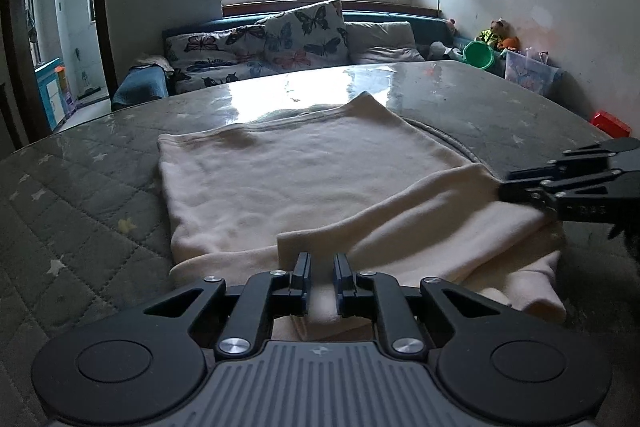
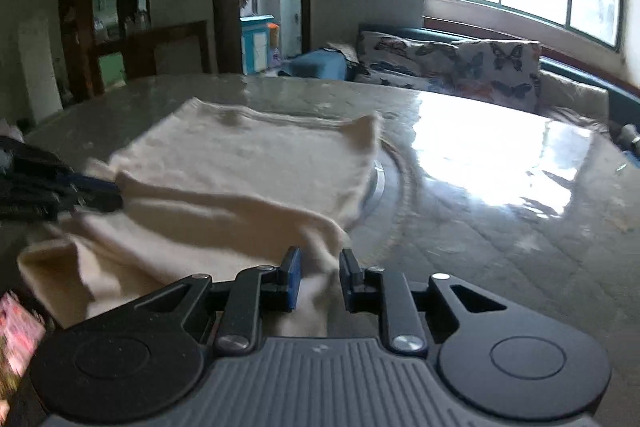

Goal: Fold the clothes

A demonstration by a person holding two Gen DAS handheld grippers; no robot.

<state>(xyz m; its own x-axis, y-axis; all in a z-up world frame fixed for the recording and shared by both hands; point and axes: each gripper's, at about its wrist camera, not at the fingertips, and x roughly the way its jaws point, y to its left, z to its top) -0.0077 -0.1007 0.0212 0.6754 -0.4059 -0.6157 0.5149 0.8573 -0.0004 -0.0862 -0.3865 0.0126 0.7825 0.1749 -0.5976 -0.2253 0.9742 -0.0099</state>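
A cream garment [image 1: 288, 183] lies spread on the quilted table [image 1: 80, 211], its near edge folded over into a band. My left gripper [image 1: 322, 263] stands at the near edge with cloth between its narrowly parted fingers. My right gripper [image 1: 520, 191] shows at the right end of the folded band. In the right wrist view the garment [image 2: 248, 163] lies ahead, the right gripper [image 2: 318, 261] has cloth between its parted fingers, and the left gripper [image 2: 100, 193] sits at the far left on the fold.
A sofa with butterfly cushions [image 1: 296, 35] stands beyond the table under the window. Toys and a green bucket [image 1: 478, 53] sit in the back right corner. A red box [image 1: 610, 123] is at the right. A round plate edge [image 2: 378, 183] shows under the garment.
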